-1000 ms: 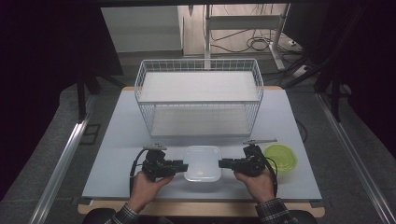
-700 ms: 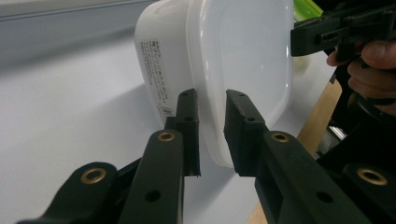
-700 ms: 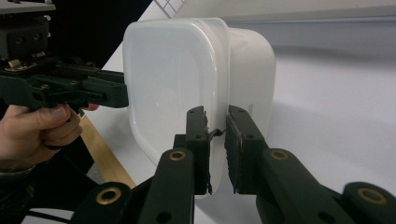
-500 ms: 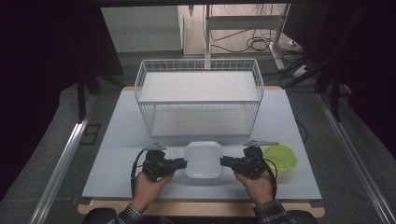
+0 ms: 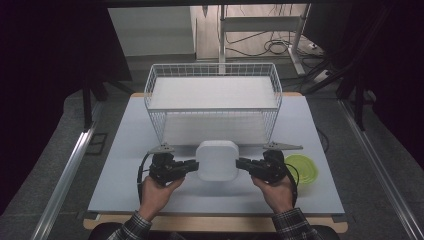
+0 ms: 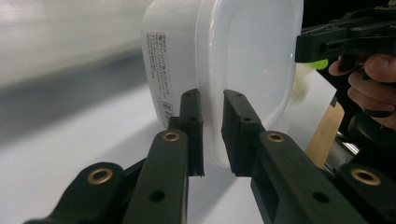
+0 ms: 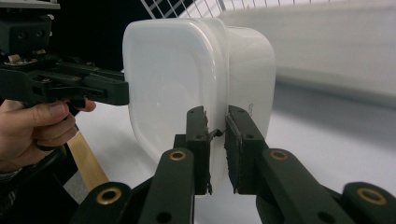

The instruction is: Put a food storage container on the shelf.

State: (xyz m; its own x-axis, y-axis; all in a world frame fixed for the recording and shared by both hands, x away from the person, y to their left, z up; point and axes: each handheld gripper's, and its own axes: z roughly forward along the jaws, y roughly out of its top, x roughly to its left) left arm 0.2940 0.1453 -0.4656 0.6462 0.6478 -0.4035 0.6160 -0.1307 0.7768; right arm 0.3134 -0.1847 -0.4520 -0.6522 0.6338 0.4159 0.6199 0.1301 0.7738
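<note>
A white plastic tub [image 5: 217, 160] hangs a little above the table between my two grippers, its label [image 6: 159, 70] on the side wall. My left gripper [image 5: 194, 165] pinches the tub's left rim; in the left gripper view the rim sits squeezed between its jaws [image 6: 212, 130]. At the opposite edge my right gripper [image 5: 240, 163] clamps the rim the same way [image 7: 216, 140]. Both pairs of jaws have just been closing onto that rim. Each gripper view also shows the other hand and its gripper beyond the tub.
A round green lid [image 5: 301, 168] lies flat on the pale table [image 5: 125, 150] just right of my right hand. Behind the tub stands a large white wire basket [image 5: 212, 100], a hand's width away. The table's wooden front edge [image 5: 215, 224] runs under the forearms.
The tub has risen off the table and looks larger from above. Both grippers have tightened on its rim and lifted slightly with it.
</note>
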